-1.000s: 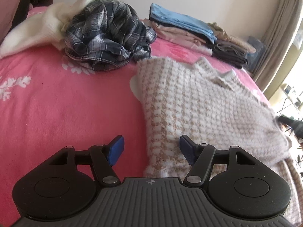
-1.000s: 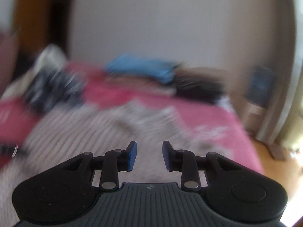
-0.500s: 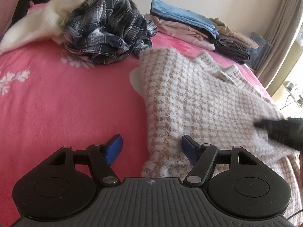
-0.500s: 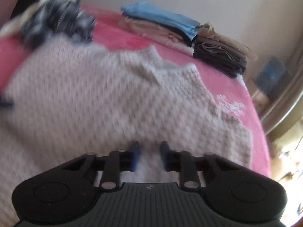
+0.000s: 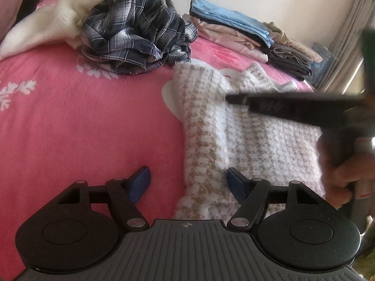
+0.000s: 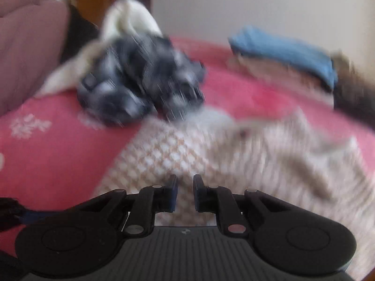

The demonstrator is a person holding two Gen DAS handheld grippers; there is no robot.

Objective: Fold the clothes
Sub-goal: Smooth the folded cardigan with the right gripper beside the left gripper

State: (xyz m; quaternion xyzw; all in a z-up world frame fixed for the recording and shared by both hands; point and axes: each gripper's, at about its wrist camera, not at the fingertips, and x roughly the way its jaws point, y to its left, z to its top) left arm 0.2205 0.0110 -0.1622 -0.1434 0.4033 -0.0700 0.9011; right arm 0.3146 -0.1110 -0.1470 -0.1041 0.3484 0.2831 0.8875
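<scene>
A: Where does the sweater point(image 5: 253, 135) lie?

B: Spread on the pink bed point(image 5: 82, 121), right of the middle in the left wrist view, with one long strip doubled over along its left edge. Behind it sit a crumpled plaid shirt point(image 5: 133, 39), a cream garment point(image 5: 44, 30) and a stack of folded clothes point(image 5: 246, 37) by the wall.

A: And the grippers?

B: The left gripper point(image 5: 188, 183) hovers low over the near left edge of the sweater, its blue pads wide apart and holding nothing; one pad is over the bedcover, the other over the knit. The right gripper point(image 6: 185, 193) has its pads close together with a narrow gap showing, and I see no cloth pinched between them. It reaches across the sweater, the picture blurred.

A: How will the knit behave?

B: I judge it soft, fluffy and fairly thick, light enough for one gripper, but limp: it will sag and stretch if lifted by a single point. The fuzzy surface should give good grip, not slip.

A: So where to hold?

B: At the edges or corners: hem, shoulder or that doubled side, pinching through both layers so the fold stays together. Two holds well apart would keep the edge straight.
</scene>
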